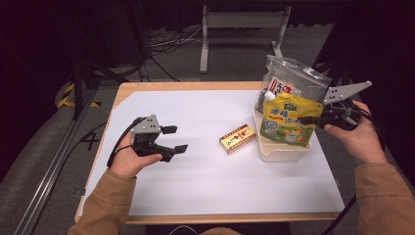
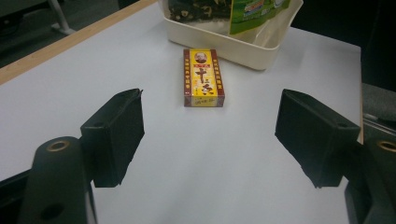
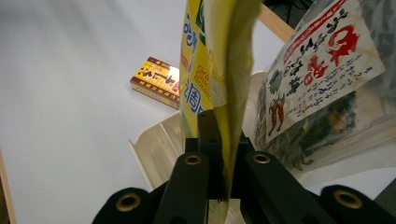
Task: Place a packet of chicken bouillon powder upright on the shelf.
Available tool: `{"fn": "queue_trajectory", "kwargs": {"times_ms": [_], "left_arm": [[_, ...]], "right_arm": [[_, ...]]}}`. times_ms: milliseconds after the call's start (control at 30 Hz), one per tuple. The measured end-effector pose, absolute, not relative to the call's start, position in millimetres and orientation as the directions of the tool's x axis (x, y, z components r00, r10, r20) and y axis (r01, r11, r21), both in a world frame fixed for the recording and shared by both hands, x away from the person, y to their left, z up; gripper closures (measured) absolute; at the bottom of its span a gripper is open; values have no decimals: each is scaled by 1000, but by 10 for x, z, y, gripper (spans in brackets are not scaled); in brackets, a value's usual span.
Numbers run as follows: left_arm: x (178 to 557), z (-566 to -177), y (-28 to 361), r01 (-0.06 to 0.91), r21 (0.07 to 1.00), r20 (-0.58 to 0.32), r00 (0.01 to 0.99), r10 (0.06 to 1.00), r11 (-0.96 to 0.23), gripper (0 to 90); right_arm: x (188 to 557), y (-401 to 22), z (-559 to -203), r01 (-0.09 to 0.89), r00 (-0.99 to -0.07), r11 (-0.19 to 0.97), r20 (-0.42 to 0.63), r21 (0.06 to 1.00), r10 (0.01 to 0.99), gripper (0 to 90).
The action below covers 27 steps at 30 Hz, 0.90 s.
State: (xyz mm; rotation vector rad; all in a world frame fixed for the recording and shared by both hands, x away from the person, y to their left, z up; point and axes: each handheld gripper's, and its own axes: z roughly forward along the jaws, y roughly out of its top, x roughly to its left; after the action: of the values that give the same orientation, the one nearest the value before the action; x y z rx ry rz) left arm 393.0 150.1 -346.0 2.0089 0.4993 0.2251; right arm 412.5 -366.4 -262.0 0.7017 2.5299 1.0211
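A yellow spouted pouch [image 1: 286, 121] [image 3: 210, 70] hangs upright over the cream bin [image 1: 279, 152], pinched at its right edge by my right gripper [image 1: 309, 119] [image 3: 222, 140], which is shut on it. Behind it in the bin stands a clear bag with a red and white label [image 1: 288, 81] [image 3: 322, 79]. A small red and yellow box [image 1: 238, 138] [image 2: 203, 78] [image 3: 156, 80] lies flat on the white sheet just left of the bin. My left gripper [image 1: 174, 139] [image 2: 210, 135] rests open at the table's left, pointing toward the box, with nothing between its jaws.
The cream bin [image 2: 224, 44] [image 3: 152, 149] sits at the right edge of the white sheet [image 1: 195, 176]. A wooden table edge [image 1: 186, 86] borders the sheet. Beyond the table stand a metal frame [image 1: 240, 29] and floor cables [image 1: 166, 41].
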Motion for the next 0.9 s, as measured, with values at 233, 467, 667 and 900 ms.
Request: {"fn": "queue_trajectory", "kwargs": {"times_ms": [233,467,667,900], "left_arm": [[3938,-3472,1493,250,880,-54,897,439,-404,242],[3939,-3472,1496,251,880,-54,897,439,-403,242],[3940,-3476,1490,253,878,-56,897,437,-405,242],[3948,-3487,1487,256,878,-59,896,440,-404,242]], "right_arm": [[4150,-3674,-2619,325,-816,620,-121,714,566,900],[4177,-3627,-2612,317,-810,638,-149,702,567,900],[4208,-3592,-2669,321,-813,653,-155,686,562,900],[4238,-3621,-2816,348,-806,635,-126,689,579,899]]}}
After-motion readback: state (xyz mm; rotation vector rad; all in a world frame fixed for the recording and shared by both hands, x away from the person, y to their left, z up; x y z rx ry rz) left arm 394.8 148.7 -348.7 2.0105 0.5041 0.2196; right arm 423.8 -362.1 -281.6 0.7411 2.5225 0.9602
